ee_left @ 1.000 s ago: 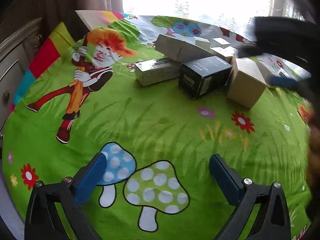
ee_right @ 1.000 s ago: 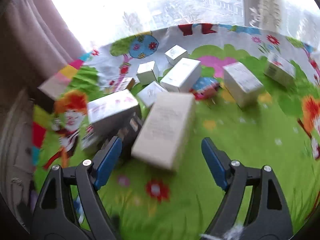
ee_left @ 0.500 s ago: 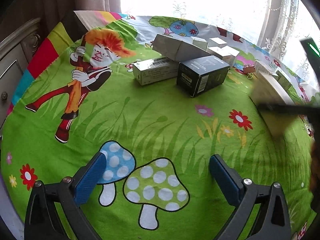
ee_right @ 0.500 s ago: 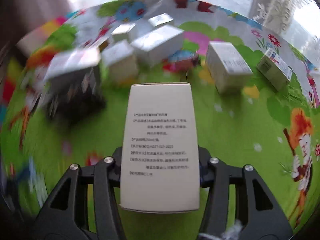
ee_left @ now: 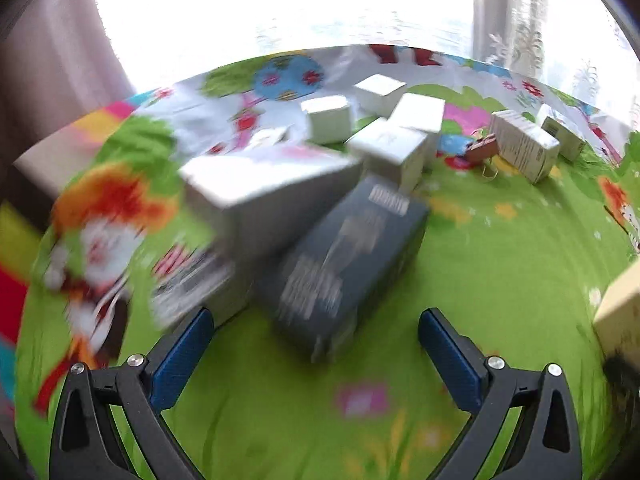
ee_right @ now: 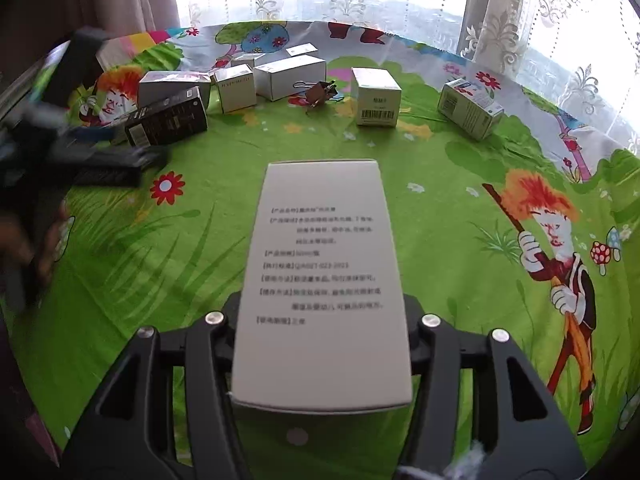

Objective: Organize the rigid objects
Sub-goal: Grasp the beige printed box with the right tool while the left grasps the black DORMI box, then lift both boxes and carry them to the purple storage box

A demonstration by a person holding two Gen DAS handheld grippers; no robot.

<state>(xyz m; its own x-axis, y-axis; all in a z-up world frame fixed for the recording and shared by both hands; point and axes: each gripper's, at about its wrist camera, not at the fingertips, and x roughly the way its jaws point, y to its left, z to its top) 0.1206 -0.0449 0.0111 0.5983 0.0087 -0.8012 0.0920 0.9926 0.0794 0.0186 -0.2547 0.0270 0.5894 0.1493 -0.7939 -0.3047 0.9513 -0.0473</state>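
My right gripper (ee_right: 322, 316) is shut on a tall white box (ee_right: 322, 280) with printed text, held above the green cartoon cloth (ee_right: 440, 200). That box shows at the right edge of the left wrist view (ee_left: 620, 312). My left gripper (ee_left: 316, 340) is open and empty, close in front of a dark box (ee_left: 344, 264) lying on the cloth; this view is blurred. The dark box also shows in the right wrist view (ee_right: 168, 120), with the left gripper (ee_right: 80, 152) blurred beside it.
Several white boxes (ee_right: 288, 76) lie at the back of the cloth, with one barcode box (ee_right: 376, 100) and one green-sided box (ee_right: 470, 108) to the right. A binder clip (ee_right: 318, 92) lies among them. A long grey box (ee_left: 260, 192) sits behind the dark box.
My left gripper has moved forward and right, close up to the dark box. My right gripper has carried the white box back and right, away from the cluster.
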